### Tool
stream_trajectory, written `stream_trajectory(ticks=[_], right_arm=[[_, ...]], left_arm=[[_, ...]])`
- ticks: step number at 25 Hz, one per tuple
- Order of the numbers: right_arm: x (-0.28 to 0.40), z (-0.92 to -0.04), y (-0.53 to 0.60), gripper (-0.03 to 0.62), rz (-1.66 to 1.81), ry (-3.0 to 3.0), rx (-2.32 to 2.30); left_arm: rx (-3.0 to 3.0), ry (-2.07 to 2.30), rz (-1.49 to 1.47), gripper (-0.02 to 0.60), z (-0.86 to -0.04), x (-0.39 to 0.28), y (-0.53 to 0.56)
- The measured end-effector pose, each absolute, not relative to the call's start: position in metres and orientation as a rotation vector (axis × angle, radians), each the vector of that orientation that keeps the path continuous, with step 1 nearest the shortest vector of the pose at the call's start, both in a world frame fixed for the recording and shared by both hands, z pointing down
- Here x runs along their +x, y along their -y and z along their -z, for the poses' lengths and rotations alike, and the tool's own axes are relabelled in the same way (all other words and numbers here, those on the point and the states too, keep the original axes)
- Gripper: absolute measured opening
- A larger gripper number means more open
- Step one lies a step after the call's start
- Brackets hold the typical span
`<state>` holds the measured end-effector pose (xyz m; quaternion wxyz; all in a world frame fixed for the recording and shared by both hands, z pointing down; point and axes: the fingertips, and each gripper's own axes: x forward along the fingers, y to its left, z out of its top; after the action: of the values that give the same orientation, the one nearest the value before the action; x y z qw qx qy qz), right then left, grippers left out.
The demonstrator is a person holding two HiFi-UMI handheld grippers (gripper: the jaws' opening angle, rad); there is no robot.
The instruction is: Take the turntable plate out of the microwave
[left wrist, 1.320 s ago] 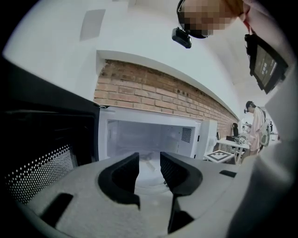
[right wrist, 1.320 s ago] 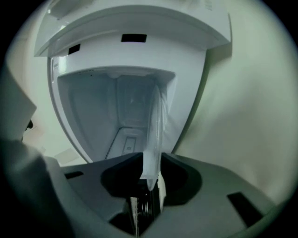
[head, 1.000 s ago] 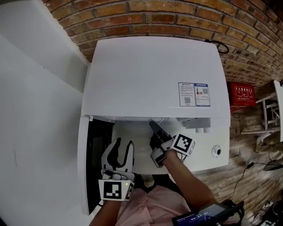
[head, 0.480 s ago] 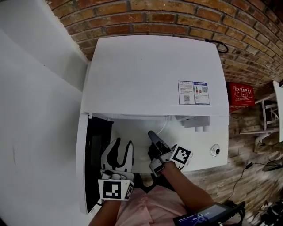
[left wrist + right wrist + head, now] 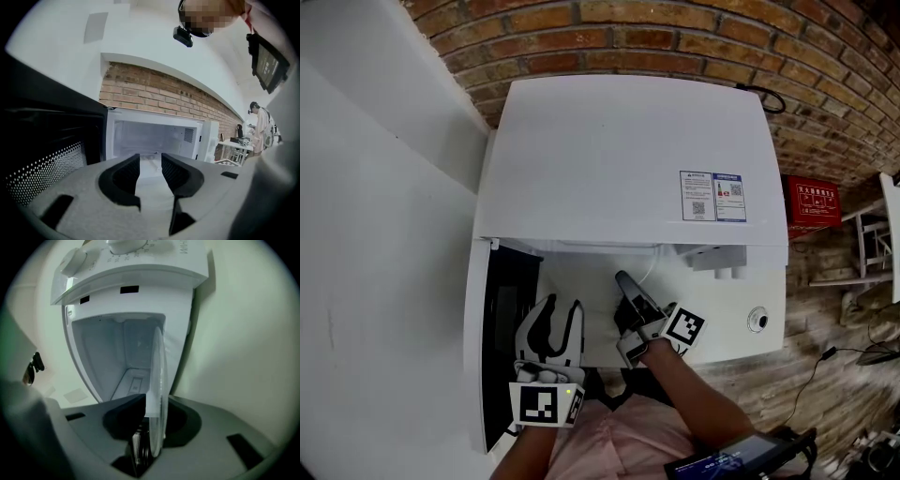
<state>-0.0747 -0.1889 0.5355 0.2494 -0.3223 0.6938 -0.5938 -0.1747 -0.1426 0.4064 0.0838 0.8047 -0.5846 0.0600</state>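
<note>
the right gripper [image 5: 156,404] is opening its jaws around the turntable plate [image 5: 158,376], which is sitting edge-on between them at the microwave [image 5: 628,150] mouth, so it is needing to close squarely on the rim before drawing it near, while the left gripper [image 5: 150,159] is hovering half-open and empty at the left.

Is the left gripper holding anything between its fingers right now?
No, the left gripper has its fingers apart with nothing between them, only the open microwave beyond.
</note>
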Motion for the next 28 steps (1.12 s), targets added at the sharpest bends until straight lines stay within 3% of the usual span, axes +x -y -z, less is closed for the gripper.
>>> stream_trajectory(ticks=[10,22,28], right_arm=[[-0.075,-0.537,0.221,0.104,1.582,-1.882,-0.844],[-0.078,-0.540,0.221,0.032,1.632,-1.826,-0.793],[-0.077,-0.531,0.207,0.031,1.636,-1.907,-0.750]], left_arm=[[2.370,1.781,-0.186,0.152,-0.409,-0.189,0.145],[2.349,1.765,-0.217,0.153,-0.419,-0.187,0.146],[2.331,1.804,-0.212,0.153,-0.417,-0.187,0.136]])
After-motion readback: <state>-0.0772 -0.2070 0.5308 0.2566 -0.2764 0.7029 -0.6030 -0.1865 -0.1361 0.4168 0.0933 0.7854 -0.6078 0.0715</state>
